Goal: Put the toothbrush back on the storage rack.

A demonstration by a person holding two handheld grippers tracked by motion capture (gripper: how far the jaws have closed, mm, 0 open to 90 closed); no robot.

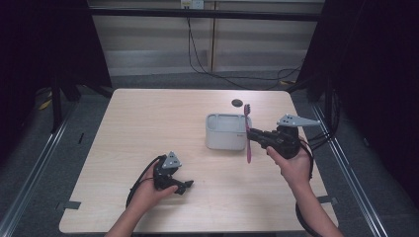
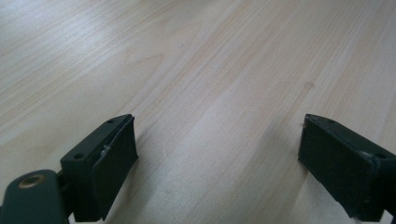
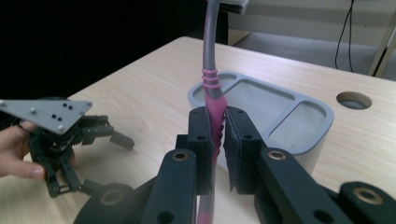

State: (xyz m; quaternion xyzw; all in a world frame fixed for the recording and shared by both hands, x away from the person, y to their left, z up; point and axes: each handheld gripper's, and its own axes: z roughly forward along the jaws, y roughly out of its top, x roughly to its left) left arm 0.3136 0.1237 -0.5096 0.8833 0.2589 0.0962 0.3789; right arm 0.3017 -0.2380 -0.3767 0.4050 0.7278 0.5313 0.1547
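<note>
1. Between the pads of the right tongs [image 3: 218, 140], a pink toothbrush [image 3: 212, 100] is pinched tight at the ribbed part of its handle. (Its head points up and away from the person; the rest of the handle hangs below the pads.)

2. Just beyond those tongs stands a grey holder [image 1: 226, 131] with several open compartments. The brush crosses in front of the holder's right end in the high view, apart from it as far as the pictures tell.

3. Progress, as a judgement: the pick-up looks done, since the brush is off the table [image 1: 148, 128] and firmly gripped. Left to do is bringing it over a compartment, lowering it in, and letting go. No compartment holds anything that can be made out.

4. Right hand [image 1: 292, 165]: raised above the table, palm under the tongs' body, tongs aimed leftward toward the holder and roughly level, so the brush stands nearly upright.

5. Left tongs [image 1: 184, 186]: spread wide with nothing between the pads, only bare wood ahead of them. The left hand [image 1: 148, 192] rests low at the near edge, well apart from the holder and the brush, tongs pointing right and slightly down at the table (idle, by the look of it).
</note>
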